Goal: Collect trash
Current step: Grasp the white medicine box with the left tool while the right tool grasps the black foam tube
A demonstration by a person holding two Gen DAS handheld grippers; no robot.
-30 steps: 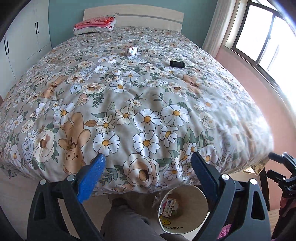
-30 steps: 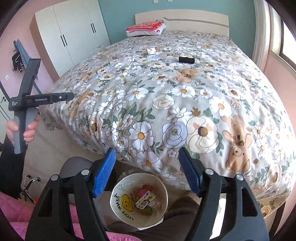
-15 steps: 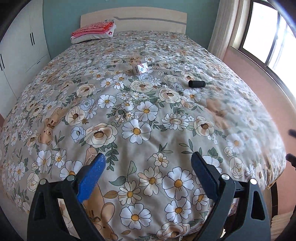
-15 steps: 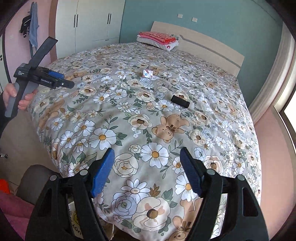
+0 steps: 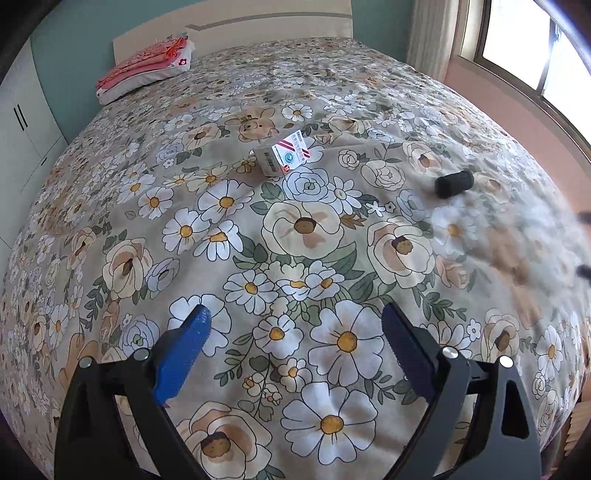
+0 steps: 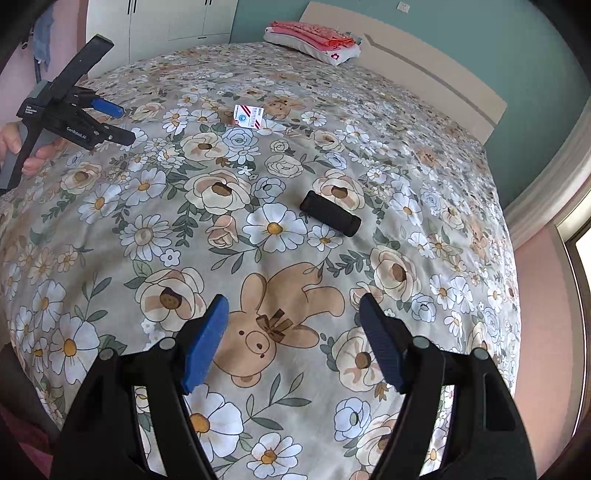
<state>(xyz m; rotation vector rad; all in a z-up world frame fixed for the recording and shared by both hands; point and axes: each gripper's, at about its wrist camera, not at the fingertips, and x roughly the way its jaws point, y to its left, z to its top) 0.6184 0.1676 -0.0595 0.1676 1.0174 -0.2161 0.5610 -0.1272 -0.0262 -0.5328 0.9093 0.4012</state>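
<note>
A small white box with red stripes (image 5: 285, 156) lies on the flowered bedspread (image 5: 295, 258), also in the right wrist view (image 6: 249, 116). A black cylinder (image 5: 453, 183) lies to its right; in the right wrist view it (image 6: 330, 213) is straight ahead. My left gripper (image 5: 295, 332) is open and empty above the bed, well short of the box; it also shows from the side in the right wrist view (image 6: 110, 123). My right gripper (image 6: 293, 325) is open and empty, short of the cylinder.
Folded red and white bedding (image 5: 147, 68) lies by the headboard (image 6: 424, 70). White wardrobes (image 6: 159, 22) stand on the left. A window (image 5: 535, 48) and pink wall run along the bed's right side.
Both grippers have risen from the paper bin by the bed's foot and moved forward over the bed. The box and cylinder are now much nearer. The bin has left view.
</note>
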